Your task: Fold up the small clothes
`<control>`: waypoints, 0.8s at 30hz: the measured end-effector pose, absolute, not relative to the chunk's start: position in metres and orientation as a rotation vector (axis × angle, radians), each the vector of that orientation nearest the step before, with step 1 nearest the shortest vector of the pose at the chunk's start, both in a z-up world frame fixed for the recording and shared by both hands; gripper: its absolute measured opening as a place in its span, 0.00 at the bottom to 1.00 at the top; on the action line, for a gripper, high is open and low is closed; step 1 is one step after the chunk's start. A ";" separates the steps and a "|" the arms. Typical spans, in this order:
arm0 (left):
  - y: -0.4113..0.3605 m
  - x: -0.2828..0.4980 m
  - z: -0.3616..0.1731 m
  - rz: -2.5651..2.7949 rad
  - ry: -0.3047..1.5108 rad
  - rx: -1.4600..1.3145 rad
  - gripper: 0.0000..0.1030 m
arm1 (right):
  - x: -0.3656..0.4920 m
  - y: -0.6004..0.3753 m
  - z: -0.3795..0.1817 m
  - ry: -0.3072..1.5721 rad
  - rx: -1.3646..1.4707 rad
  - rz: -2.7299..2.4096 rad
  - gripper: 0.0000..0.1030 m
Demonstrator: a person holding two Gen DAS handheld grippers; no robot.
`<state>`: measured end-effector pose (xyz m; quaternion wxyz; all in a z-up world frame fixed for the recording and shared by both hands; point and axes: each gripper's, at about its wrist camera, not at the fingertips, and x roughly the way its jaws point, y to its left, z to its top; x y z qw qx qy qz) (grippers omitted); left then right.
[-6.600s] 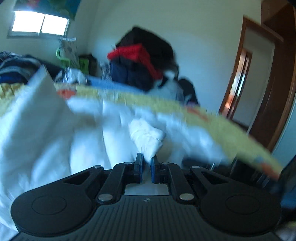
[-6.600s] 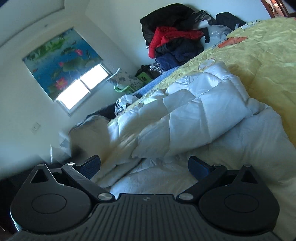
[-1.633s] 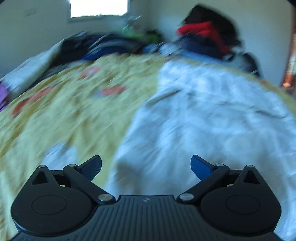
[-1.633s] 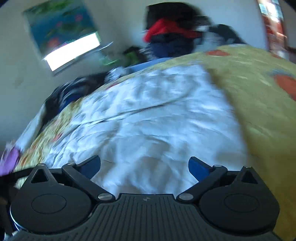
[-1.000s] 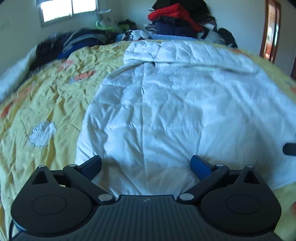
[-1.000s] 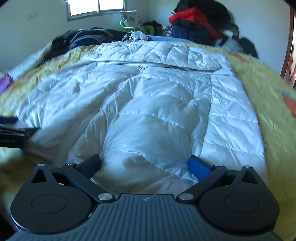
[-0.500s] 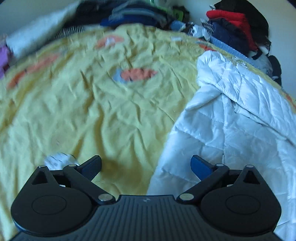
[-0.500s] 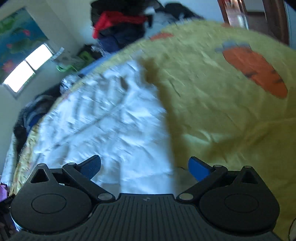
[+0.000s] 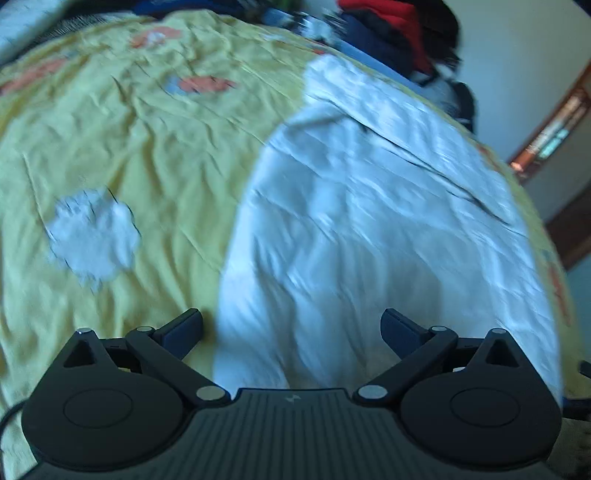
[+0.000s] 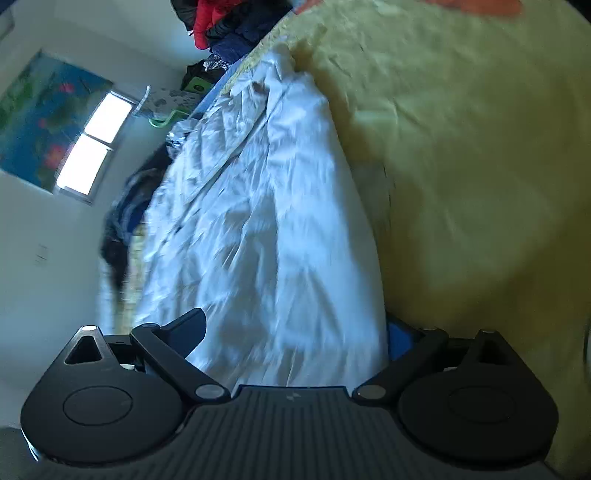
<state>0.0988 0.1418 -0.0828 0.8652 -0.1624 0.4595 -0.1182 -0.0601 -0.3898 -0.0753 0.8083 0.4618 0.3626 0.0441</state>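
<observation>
A white quilted jacket [image 9: 369,221] lies spread flat on a yellow bedspread [image 9: 129,140]. My left gripper [image 9: 291,328] hangs open just above the jacket's near left corner, its fingers straddling the hem without pinching it. In the right wrist view the same jacket [image 10: 258,229] runs away from me, the picture tilted. My right gripper [image 10: 295,332] is open over the near right corner, and the cloth lies between the jaws, not clamped. Both views are blurred by motion.
A pile of red, navy and black clothes [image 9: 391,33] sits past the bed's far end. A white flower print [image 9: 92,236] marks the bedspread left of the jacket. A window [image 10: 92,144] and a wooden door frame [image 9: 554,122] line the walls.
Both grippers swung back over the jacket's near corners and dropped closer to it; half a second ago each pointed off to the side over the bedspread. Both stay open.
</observation>
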 end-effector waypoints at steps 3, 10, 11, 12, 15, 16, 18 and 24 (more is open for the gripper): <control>0.150 0.090 -0.082 -0.286 0.988 -0.394 1.00 | -0.075 -0.385 -0.080 0.768 1.034 0.124 0.96; 0.171 0.076 -0.088 -0.323 1.035 -0.632 1.00 | -0.082 -0.374 -0.077 0.768 1.034 0.141 0.98; 0.173 0.076 -0.089 -0.321 1.043 -0.657 1.00 | -0.082 -0.374 -0.077 0.768 1.035 0.143 0.97; 0.175 0.076 -0.089 -0.320 1.050 -0.672 1.00 | -0.084 -0.375 -0.077 0.766 1.038 0.144 0.97; 0.174 0.076 -0.087 -0.319 1.073 -0.668 0.99 | -0.086 -0.382 -0.081 0.743 1.073 0.148 0.90; 0.172 0.075 -0.087 -0.319 1.078 -0.642 0.97 | -0.086 -0.383 -0.082 0.731 1.078 0.150 0.84; 0.166 0.076 -0.085 -0.322 1.083 -0.593 0.93 | -0.088 -0.385 -0.085 0.725 1.071 0.148 0.75; 0.166 0.083 -0.086 -0.321 1.091 -0.589 0.73 | -0.085 -0.380 -0.093 0.725 1.091 0.173 0.63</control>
